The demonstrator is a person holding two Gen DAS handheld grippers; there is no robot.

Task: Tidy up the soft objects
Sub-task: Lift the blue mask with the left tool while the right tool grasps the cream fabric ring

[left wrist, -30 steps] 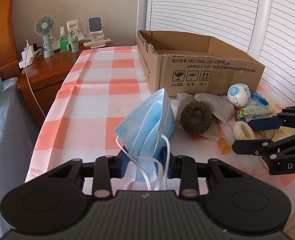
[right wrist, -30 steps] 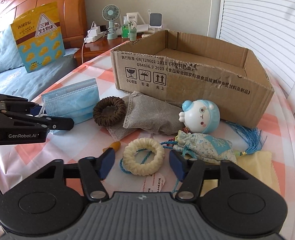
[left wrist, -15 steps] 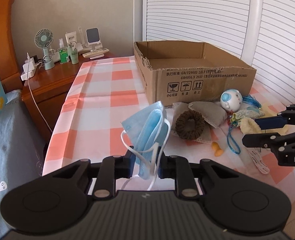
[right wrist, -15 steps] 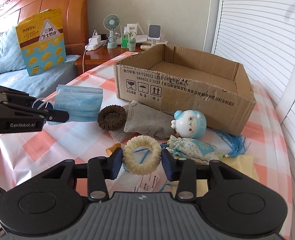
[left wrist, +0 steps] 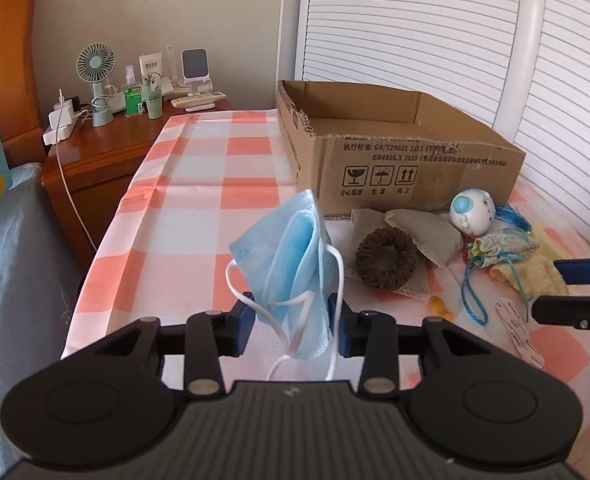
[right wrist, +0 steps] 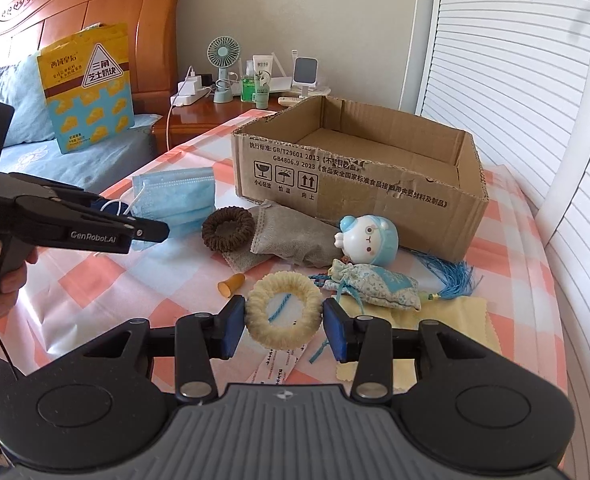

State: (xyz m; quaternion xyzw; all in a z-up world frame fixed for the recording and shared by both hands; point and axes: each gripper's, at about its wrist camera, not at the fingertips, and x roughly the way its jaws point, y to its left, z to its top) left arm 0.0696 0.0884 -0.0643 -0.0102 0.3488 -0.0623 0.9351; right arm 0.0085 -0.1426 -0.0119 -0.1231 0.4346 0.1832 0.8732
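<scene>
Here the left gripper (left wrist: 295, 314) is clenched on a blue face mask (left wrist: 291, 268), pinched at its lower folds so the body stands clear of the checked table (left wrist: 199, 240) and the ear loops hang free, an arrangement suited to carrying it over the wall of the open cardboard box (right wrist: 359, 180). The right gripper (right wrist: 283, 330) grasps a cream ring (right wrist: 283, 311) across its width, both pads touching the rim. Near the box front lie a brown scrunchie (right wrist: 227, 227), a grey pouch (right wrist: 295, 236), a round toy (right wrist: 369, 240) and a floral sachet (right wrist: 375, 284), apparently awaiting sorting. The box interior appears empty.
</scene>
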